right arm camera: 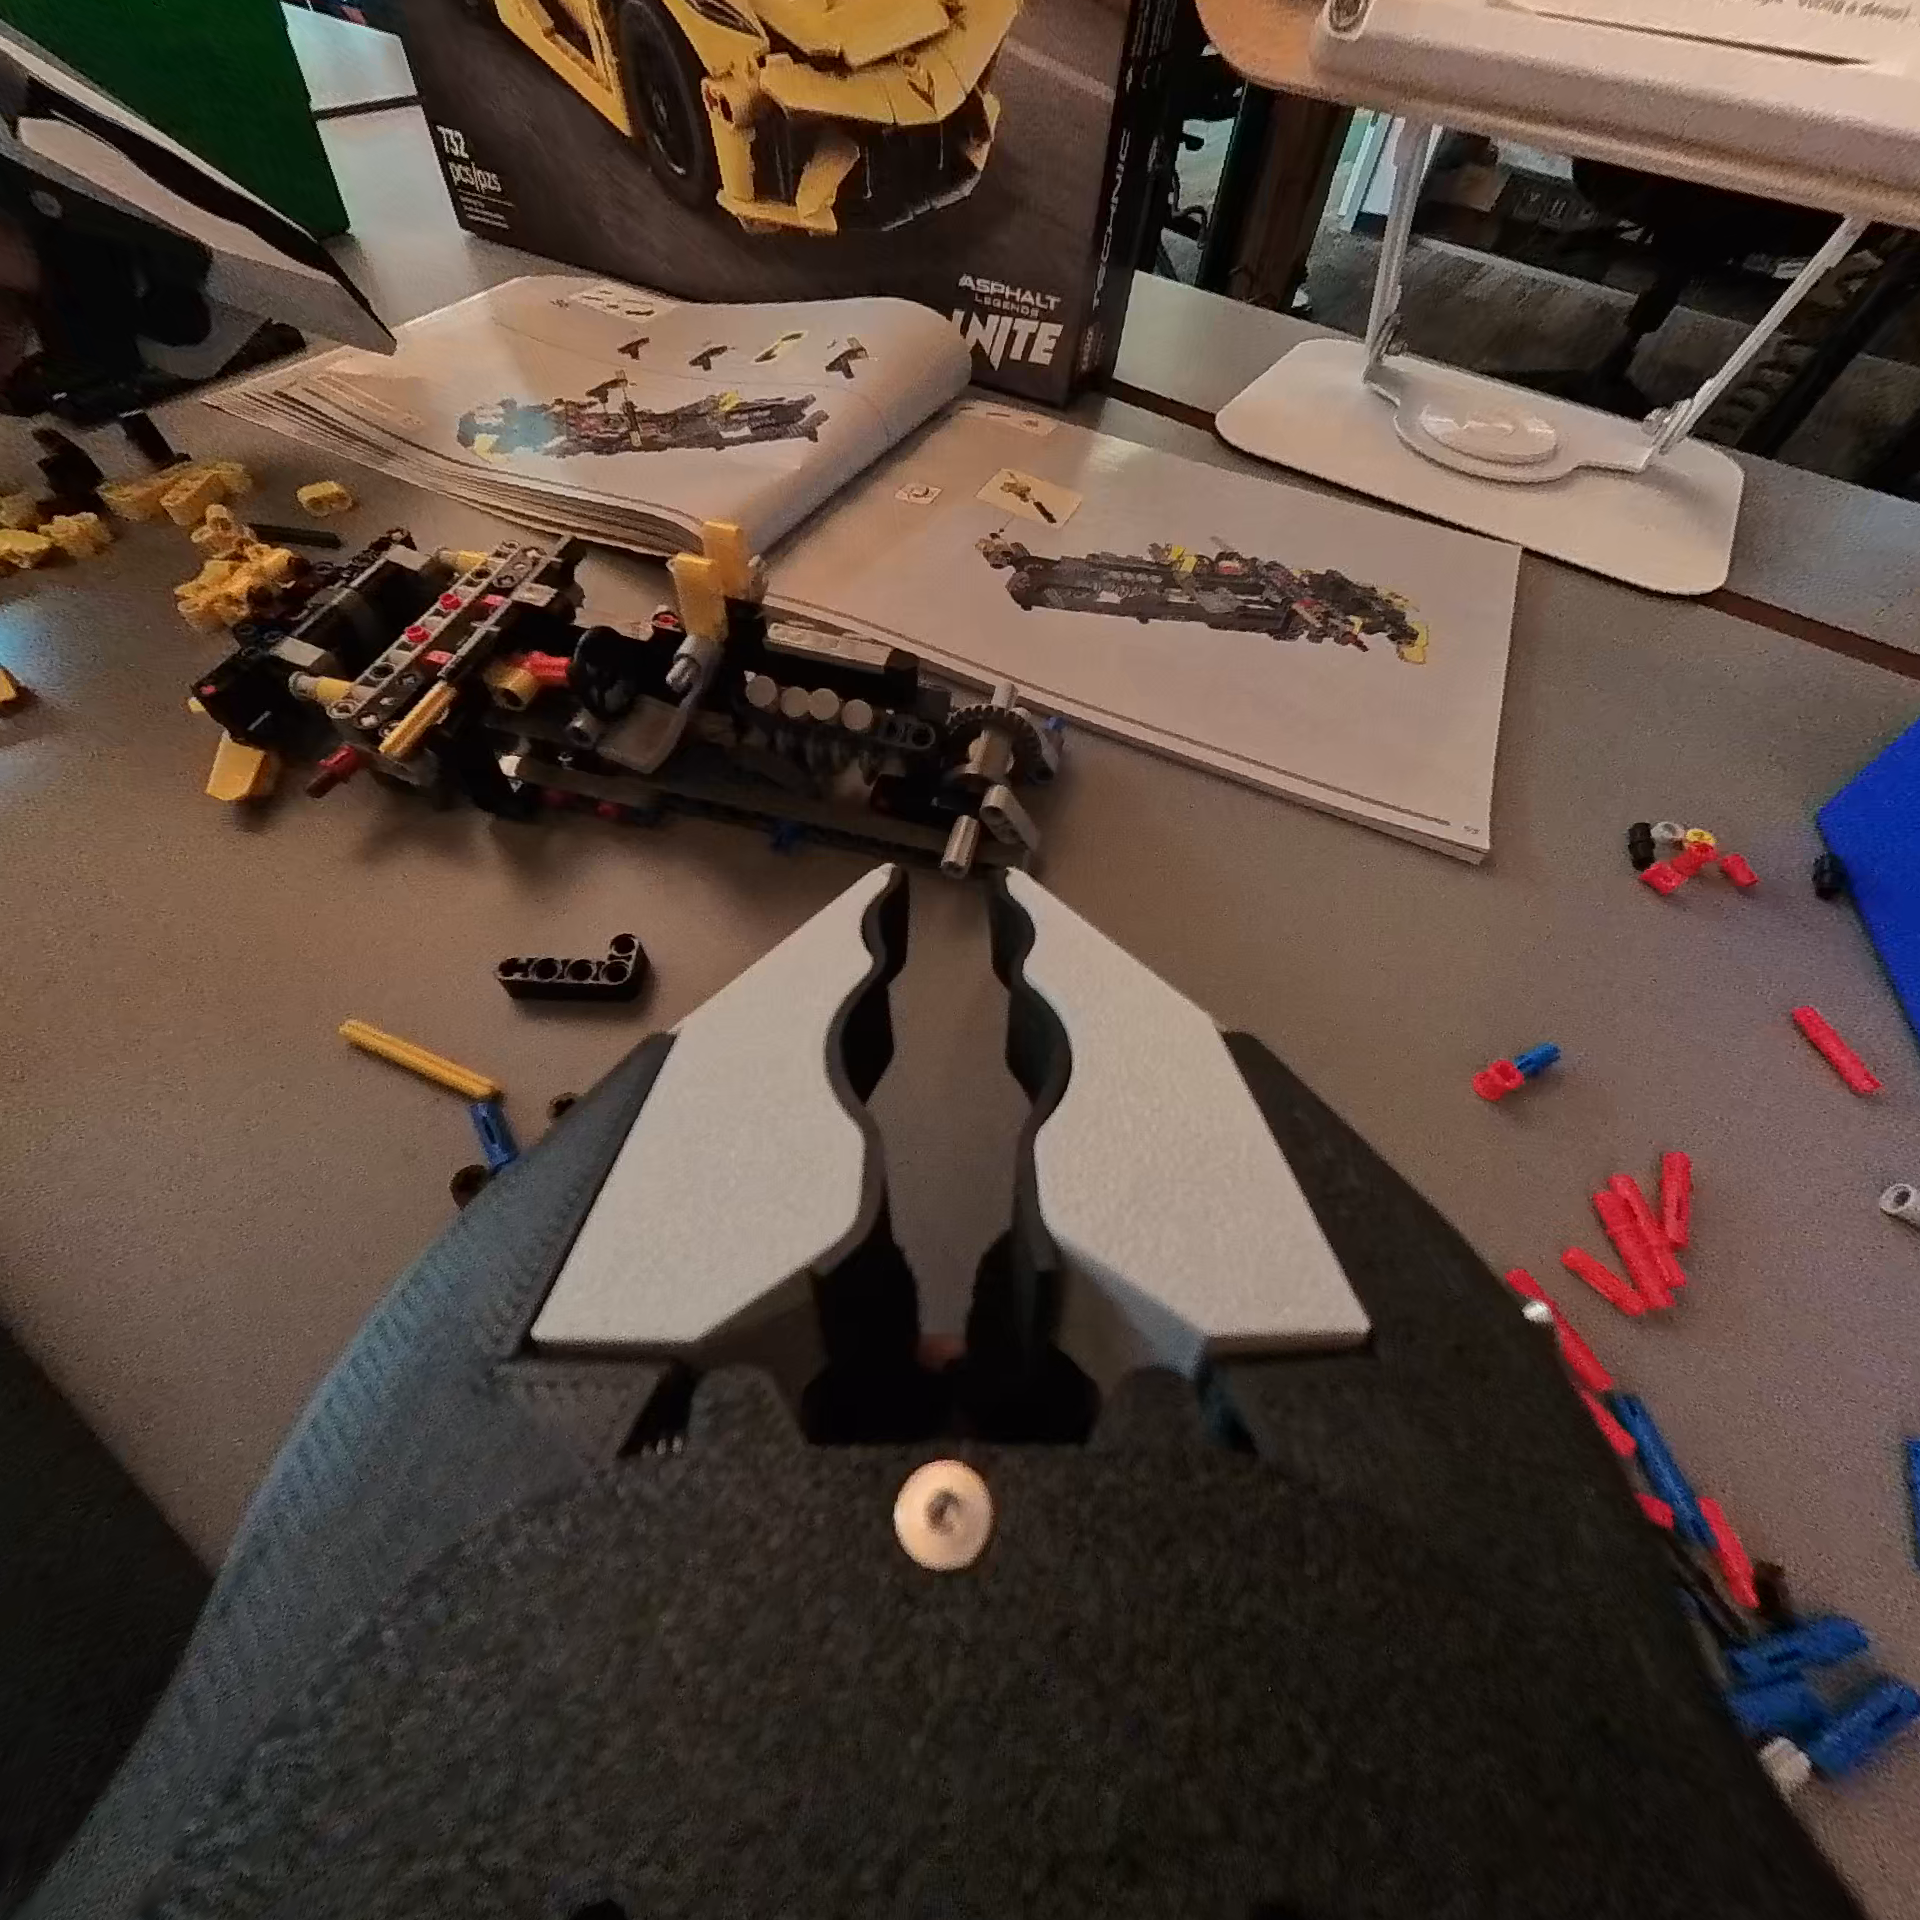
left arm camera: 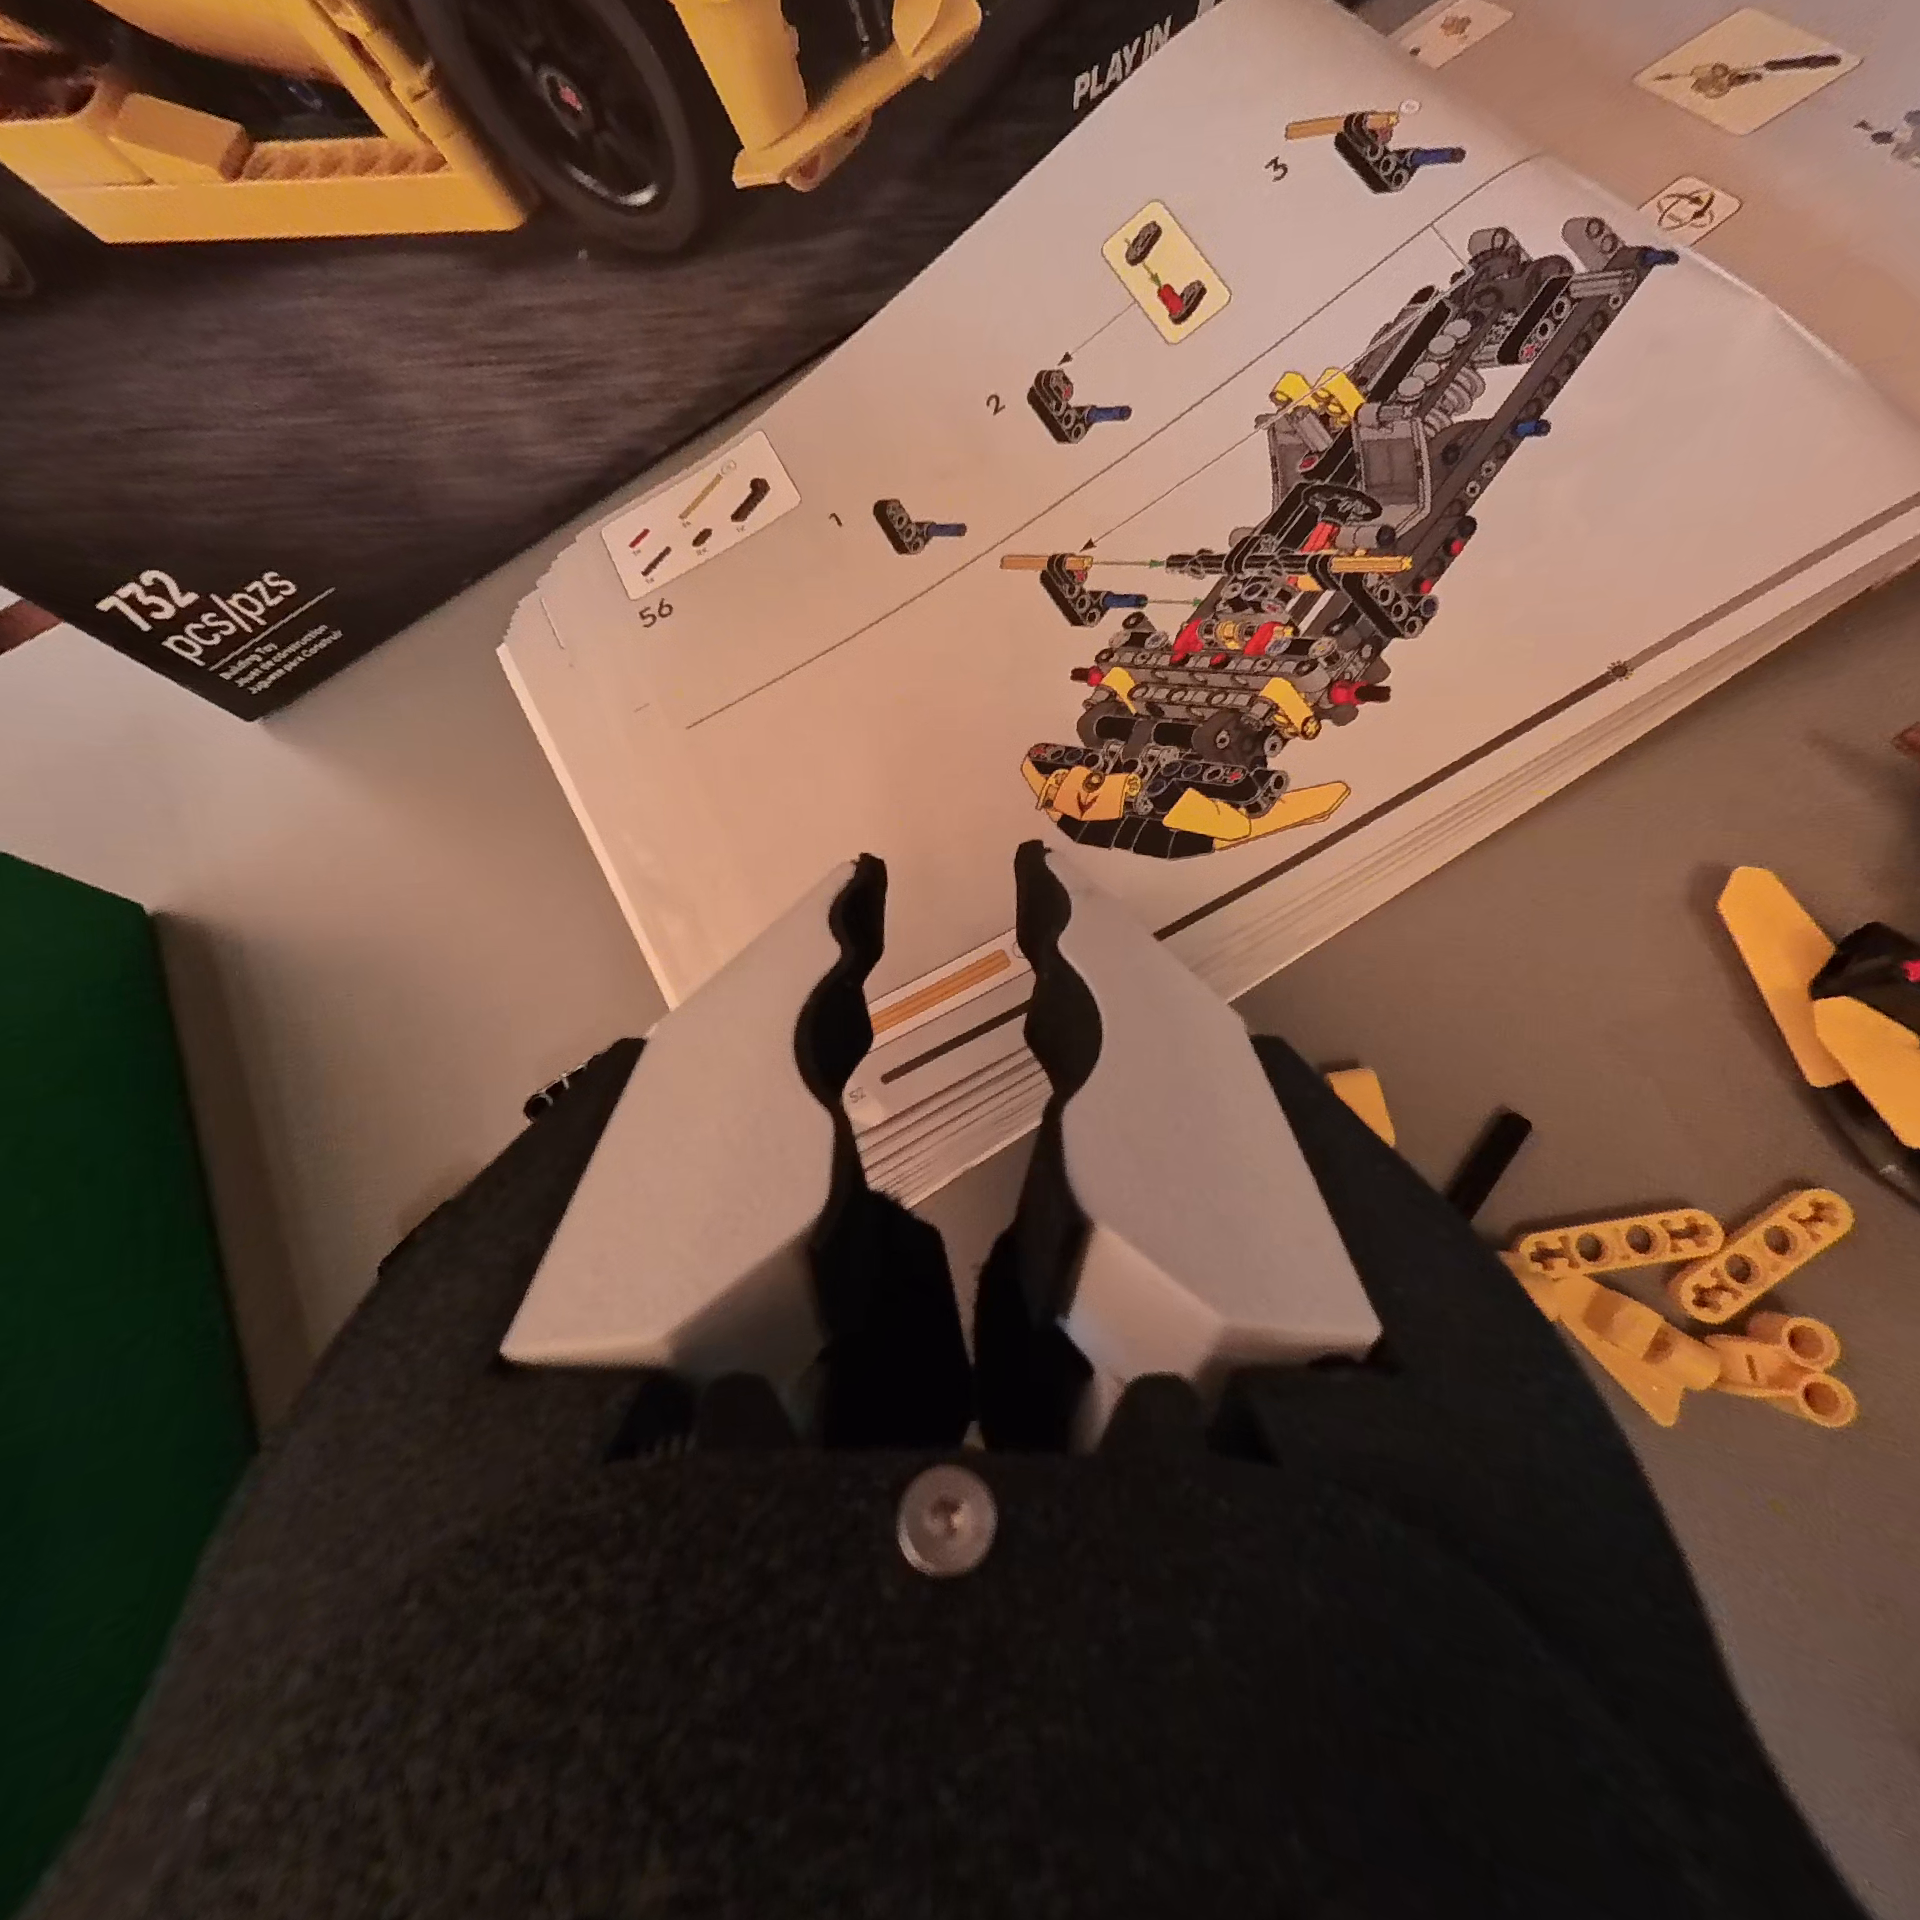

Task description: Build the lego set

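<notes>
Both jaws spread, empty: left gripper (left arm camera: 951,868) over manual (left arm camera: 1195,540), right gripper (right arm camera: 951,883) just short of chassis (right arm camera: 623,696).

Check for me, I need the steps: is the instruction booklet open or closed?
Open: the instruction booklet lies spread flat, both pages showing.

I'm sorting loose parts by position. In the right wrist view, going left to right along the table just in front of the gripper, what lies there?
Yellow axle → black L-shaped beam → right gripper → red-and-blue pin pair → lone red axle.
</notes>
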`<state>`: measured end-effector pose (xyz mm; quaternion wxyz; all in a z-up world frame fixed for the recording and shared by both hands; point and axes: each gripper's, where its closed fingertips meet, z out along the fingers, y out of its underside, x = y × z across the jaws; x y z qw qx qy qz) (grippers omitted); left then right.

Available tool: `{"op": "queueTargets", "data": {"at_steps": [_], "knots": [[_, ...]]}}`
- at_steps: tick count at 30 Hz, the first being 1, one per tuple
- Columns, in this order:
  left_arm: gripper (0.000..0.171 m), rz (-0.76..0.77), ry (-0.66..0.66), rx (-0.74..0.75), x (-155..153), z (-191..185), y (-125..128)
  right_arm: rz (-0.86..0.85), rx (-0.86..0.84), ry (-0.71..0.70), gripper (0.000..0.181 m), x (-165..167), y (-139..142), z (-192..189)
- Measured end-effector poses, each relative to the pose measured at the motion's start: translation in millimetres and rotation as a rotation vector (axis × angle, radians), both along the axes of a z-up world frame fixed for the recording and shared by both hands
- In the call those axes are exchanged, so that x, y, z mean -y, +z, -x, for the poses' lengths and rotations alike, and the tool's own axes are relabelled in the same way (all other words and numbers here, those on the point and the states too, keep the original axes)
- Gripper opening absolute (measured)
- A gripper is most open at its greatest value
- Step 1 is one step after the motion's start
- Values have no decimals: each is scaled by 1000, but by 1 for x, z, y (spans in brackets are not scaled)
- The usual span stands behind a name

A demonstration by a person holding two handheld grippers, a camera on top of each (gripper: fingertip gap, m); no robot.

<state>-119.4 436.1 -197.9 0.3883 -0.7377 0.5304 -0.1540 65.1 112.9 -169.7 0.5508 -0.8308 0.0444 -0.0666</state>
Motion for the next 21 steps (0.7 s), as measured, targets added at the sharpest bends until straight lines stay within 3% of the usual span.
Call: {"op": "queueTargets", "data": {"at_steps": [21], "knots": [[23,-4,-3,10,2,0,3,-1,10,-5,14,0,1,-1]]}}
